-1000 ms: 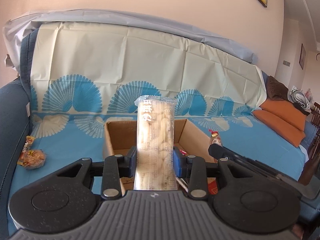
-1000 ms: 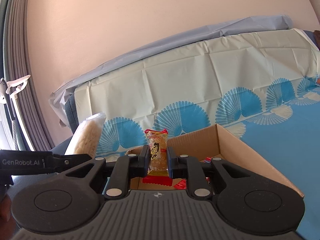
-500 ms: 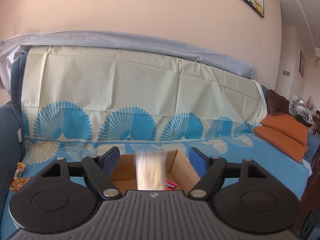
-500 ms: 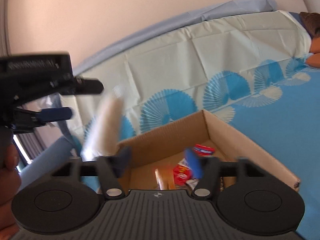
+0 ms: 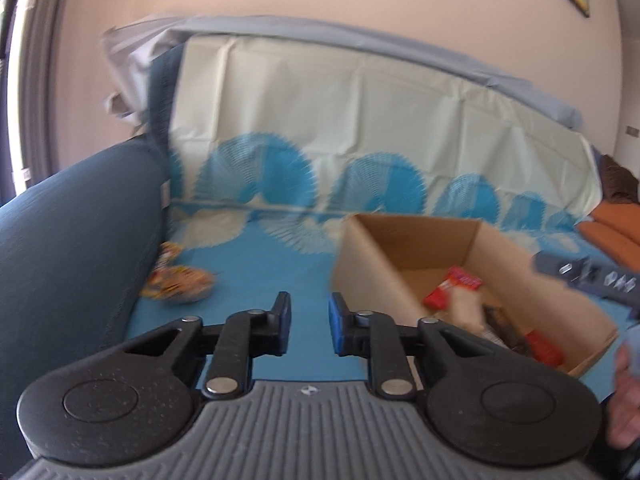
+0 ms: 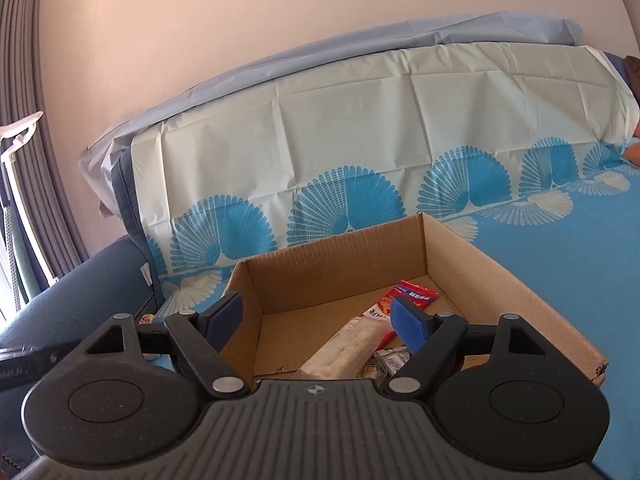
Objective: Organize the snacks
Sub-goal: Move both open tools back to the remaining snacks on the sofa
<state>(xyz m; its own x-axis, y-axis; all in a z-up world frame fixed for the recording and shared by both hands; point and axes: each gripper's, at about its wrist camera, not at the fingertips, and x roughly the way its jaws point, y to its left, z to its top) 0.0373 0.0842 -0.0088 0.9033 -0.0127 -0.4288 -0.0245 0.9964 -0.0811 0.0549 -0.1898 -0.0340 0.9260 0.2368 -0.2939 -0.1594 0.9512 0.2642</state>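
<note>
Between picks. Left tool point(image 5: 307, 326) empty, jaws closing; right tool point(image 6: 316, 320) wide open, empty, over box point(image 6: 500, 276). Next, probably: left tool reopens for snack point(image 5: 180, 286) far left on sofa.

Bare blue cloth point(image 5: 256, 276) lay open before my left gripper point(image 5: 308, 322); the cardboard box point(image 5: 372, 276) walled its right, the sofa arm point(image 5: 76, 232) its left.

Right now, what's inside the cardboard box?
Inside the cardboard box lie a long pale snack pack, a red-and-white packet and some small wrappers. The right gripper body hides the box's near end, so anything there can't be seen.
</note>
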